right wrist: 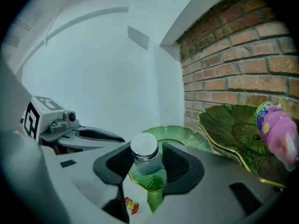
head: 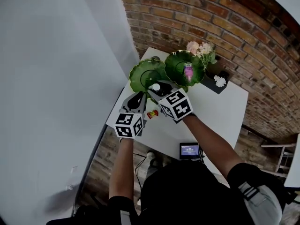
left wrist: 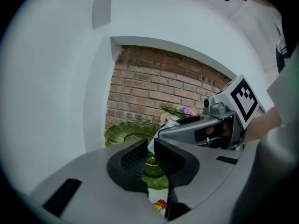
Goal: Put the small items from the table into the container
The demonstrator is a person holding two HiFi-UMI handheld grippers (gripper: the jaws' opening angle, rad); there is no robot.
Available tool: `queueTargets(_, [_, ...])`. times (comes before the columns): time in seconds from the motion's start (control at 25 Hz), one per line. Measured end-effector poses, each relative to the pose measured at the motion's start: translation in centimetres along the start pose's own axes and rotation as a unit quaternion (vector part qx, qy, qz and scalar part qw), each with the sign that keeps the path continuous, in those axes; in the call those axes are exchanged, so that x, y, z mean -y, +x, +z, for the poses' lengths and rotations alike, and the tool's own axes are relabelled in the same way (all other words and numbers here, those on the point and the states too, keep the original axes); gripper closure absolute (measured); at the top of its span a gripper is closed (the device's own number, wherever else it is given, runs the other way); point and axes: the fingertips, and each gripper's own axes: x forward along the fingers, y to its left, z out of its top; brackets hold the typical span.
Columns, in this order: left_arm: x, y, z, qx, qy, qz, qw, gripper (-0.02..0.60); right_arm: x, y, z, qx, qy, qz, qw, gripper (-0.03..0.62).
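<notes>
Clamping a smooth bottle (right wrist: pixel 145 154), the right gripper (right wrist: pixel 148 164) may let it slip short of the twelve-o'clock dish (right wrist: pixel 184 135). The left gripper (left wrist: pixel 150 157) stands slightly apart, empty.

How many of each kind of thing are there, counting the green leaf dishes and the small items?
Green leaf dishes: 2
Silver-capped bottle, held in the right gripper: 1
Pink item, lying in a dish: 1
Red and yellow item, on the table: 1
Total: 5
</notes>
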Motion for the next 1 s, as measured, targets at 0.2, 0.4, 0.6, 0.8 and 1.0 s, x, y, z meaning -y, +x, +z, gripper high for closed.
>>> queueTargets(0.2, [-0.4, 0.5, -0.6, -0.004, -0.008, 0.000, 1.0000, 0.534, 0.6, 0.7, -0.1, -0.004, -0.011, -0.018, 1.000, 0.401])
queueTargets(0.4, [-0.3, 0.9, -0.7, -0.005, -0.007, -0.005, 0.9999, 0.534, 0.7, 0.6, -1.2, -0.019, -0.030, -0.030, 0.999, 0.401])
queueTargets(0.6, [0.0, 1.1, -0.9, -0.009, -0.006, -0.007, 0.9999, 0.534, 0.8, 1.0, -2.6, -0.052, -0.034, -0.031, 0.998, 0.401])
queueTargets(0.8, [0.2, 0.9, -1.1, -0.012, -0.005, -0.008, 0.9999, 0.534, 0.9, 1.5, -3.1, -0.065, -0.033, -0.032, 0.997, 0.401])
queueTargets(1.0, [0.4, 0.3, -1.3, -0.013, -0.006, -0.006, 0.9999, 0.534, 0.9, 1.9, -2.9, -0.071, -0.037, -0.032, 0.996, 0.399])
